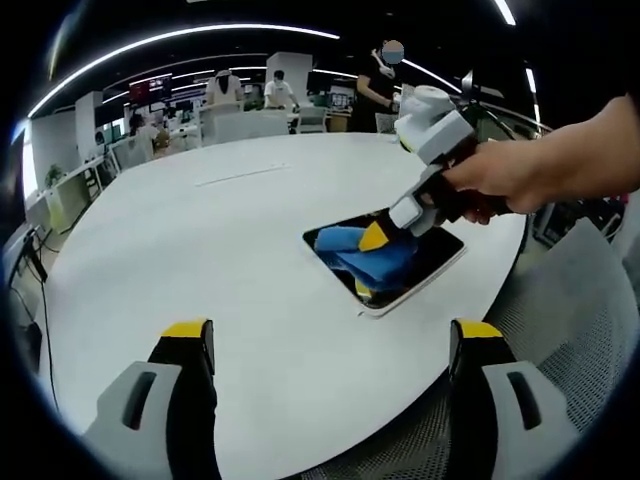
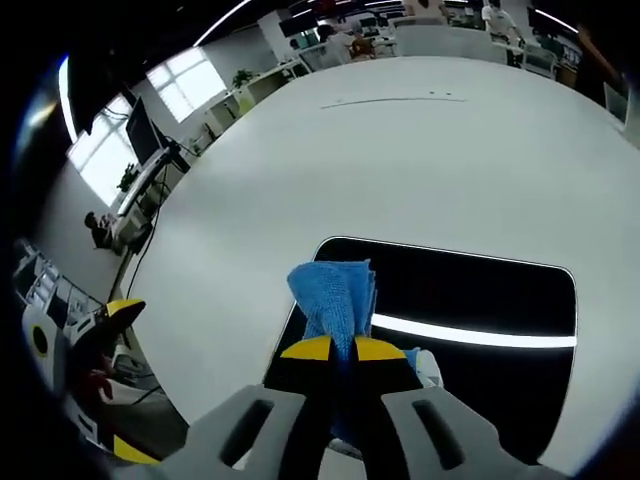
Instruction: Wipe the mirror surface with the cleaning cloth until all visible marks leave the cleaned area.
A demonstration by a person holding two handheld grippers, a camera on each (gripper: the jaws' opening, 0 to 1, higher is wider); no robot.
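Mirror (image 2: 470,300) lies flat on the white counter (image 2: 400,150), near the counter edge, a rounded dark rectangle. In the right gripper view its long axis runs across the picture, and most of the glass extends to the right of the right tool (image 2: 343,348). That tool is pinched on the blue cleaning cloth (image 2: 335,295), whose free folds rest on the left end of the mirror. The judged wiping travel therefore runs rightward along the long axis, toward the uncovered part.

In the left gripper view the right tool (image 1: 385,235) is seen from the side, held by a person's hand (image 1: 495,180), with the cloth (image 1: 365,255) bunched over the mirror (image 1: 415,265). The left tool (image 1: 335,345) hangs spread and empty, well apart from the mirror; the right is plainly the nearer.

Marks cannot be made out: the glass shows dark with a bright ceiling-light reflection. The near left corner is hidden under cloth and tool.
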